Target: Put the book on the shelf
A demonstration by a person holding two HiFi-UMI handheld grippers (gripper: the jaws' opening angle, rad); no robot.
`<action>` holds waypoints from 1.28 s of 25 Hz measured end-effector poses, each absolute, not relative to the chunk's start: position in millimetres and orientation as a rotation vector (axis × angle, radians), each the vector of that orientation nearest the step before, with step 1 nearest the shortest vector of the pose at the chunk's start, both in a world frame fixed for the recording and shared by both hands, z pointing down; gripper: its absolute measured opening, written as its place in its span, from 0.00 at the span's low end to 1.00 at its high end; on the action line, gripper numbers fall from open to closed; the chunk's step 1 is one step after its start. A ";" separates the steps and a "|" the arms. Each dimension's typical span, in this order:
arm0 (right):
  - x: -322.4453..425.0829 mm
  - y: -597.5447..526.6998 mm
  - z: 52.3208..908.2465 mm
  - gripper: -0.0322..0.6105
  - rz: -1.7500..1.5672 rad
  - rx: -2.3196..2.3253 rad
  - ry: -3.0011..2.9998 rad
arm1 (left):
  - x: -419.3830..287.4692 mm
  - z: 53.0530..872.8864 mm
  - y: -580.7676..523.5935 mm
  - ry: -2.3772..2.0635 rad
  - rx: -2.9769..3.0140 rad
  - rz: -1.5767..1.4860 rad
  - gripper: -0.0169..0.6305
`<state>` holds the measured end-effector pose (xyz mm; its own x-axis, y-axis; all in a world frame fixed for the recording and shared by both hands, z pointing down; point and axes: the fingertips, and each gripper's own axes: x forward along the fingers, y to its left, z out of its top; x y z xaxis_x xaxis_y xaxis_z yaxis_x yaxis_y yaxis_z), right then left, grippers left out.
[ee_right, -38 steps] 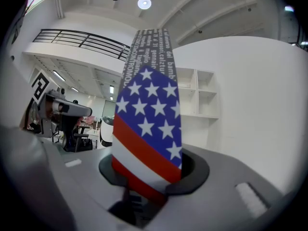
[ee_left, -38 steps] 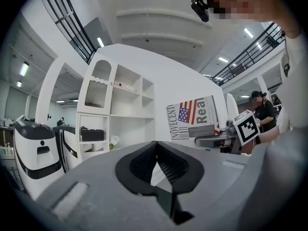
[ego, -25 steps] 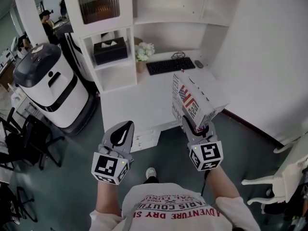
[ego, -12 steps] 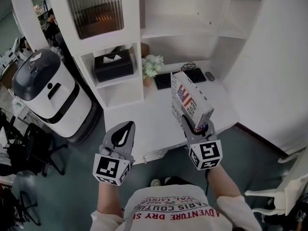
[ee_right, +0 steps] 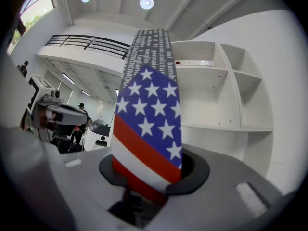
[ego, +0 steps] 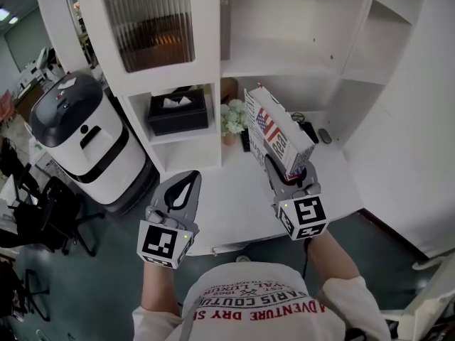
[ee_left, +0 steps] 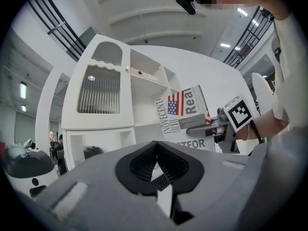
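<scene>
The book (ego: 274, 137), with a stars-and-stripes cover and newsprint sides, stands upright in my right gripper (ego: 288, 177), which is shut on its lower end. It is held above the white desk (ego: 234, 197), in front of the white shelf unit (ego: 298, 62). In the right gripper view the book (ee_right: 149, 124) rises from between the jaws, and the open shelves (ee_right: 216, 95) lie behind it to the right. My left gripper (ego: 181, 194) hovers to the left, shut and holding nothing. From the left gripper view I see the book (ee_left: 185, 114) at the right.
A black tissue box (ego: 178, 112) sits in a cubby, and a pot of white flowers (ego: 232, 117) stands on the desk. A white-and-black machine (ego: 78, 141) and dark chairs (ego: 35, 212) stand on the floor at the left. A ribbed-glass cabinet door (ego: 149, 23) is above the cubby.
The person has stepped closer to the desk, and the shelves now fill more of the view. The book has risen towards the shelves in the right gripper. The left gripper stays beside it.
</scene>
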<state>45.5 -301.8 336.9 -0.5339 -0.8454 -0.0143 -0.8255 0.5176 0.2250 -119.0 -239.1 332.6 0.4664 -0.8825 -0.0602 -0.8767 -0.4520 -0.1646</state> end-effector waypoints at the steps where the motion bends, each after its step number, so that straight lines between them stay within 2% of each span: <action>1: 43.6 -309.4 325.7 0.30 -0.358 1.454 -2.659 | -118.0 328.4 -244.5 1.538 -2.516 -0.052 0.03; 14: 49.3 -390.4 202.0 0.30 -0.596 1.543 -2.720 | -109.0 301.5 -291.1 1.593 -2.395 -0.073 0.03; 27: 52.4 -428.2 154.7 0.30 -0.226 1.507 -2.855 | -122.3 298.4 -305.6 1.635 -2.355 -0.070 0.03; 32: 48.2 -436.7 137.2 0.30 -0.349 1.544 -2.804 | -124.3 293.7 -309.1 1.634 -2.344 -0.063 0.03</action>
<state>48.2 -436.7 137.2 -0.5381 -0.8252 -0.1720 -0.8422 0.5177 0.1509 -124.3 -309.1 293.7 0.3584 -0.9252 -0.1245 -0.9129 -0.3194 -0.2543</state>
